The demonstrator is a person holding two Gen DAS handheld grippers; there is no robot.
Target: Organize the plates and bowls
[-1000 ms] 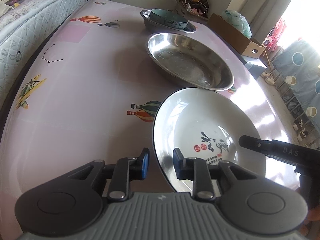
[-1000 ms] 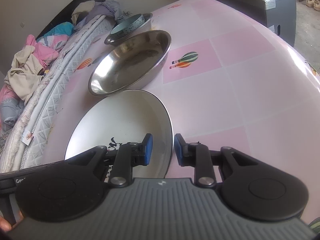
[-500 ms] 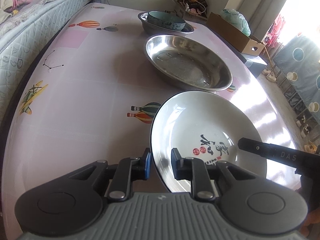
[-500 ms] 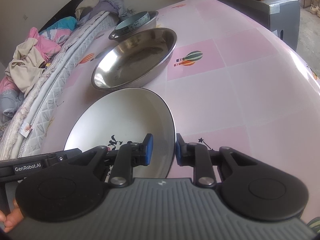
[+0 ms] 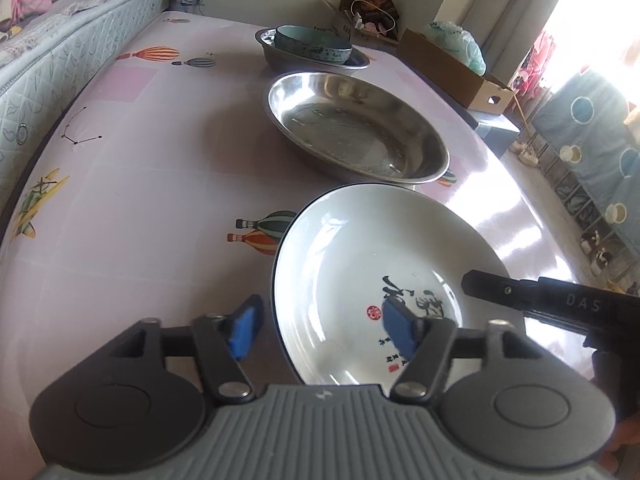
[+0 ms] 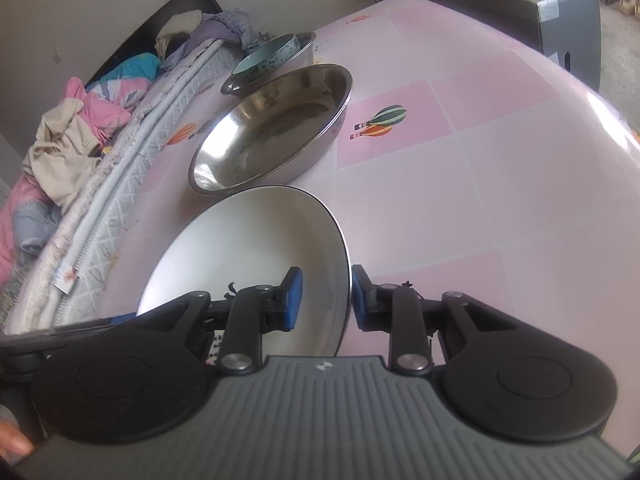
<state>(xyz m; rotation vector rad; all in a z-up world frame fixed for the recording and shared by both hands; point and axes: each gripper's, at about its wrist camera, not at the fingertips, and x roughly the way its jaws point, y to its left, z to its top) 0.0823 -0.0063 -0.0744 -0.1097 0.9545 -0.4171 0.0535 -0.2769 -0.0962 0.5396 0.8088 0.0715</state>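
4 dishes: 1 white ceramic plate w/ black calligraphy (image 5: 360,280), 1 big steel basin (image 5: 356,136), 1 small steel bowl (image 5: 280,54) w/ 1 teal bowl (image 5: 312,42) inside. Left gripper (image 5: 320,326) jaws opening wide, straddling plate's near rim, pads clear. Right gripper (image 6: 324,300) opening slightly, opposite rim between pads, outer pad seems touching. Plate faces up; basin just beyond.

Your left hand-held gripper (image 5: 320,330) fills the lower frame, tilted downward, its jaws opening wide with blue pads (image 5: 242,330) well apart. Your right hand-held gripper (image 6: 323,298) sits low too, jaws opening slightly, its blue pads (image 6: 294,300) still narrowly spaced.
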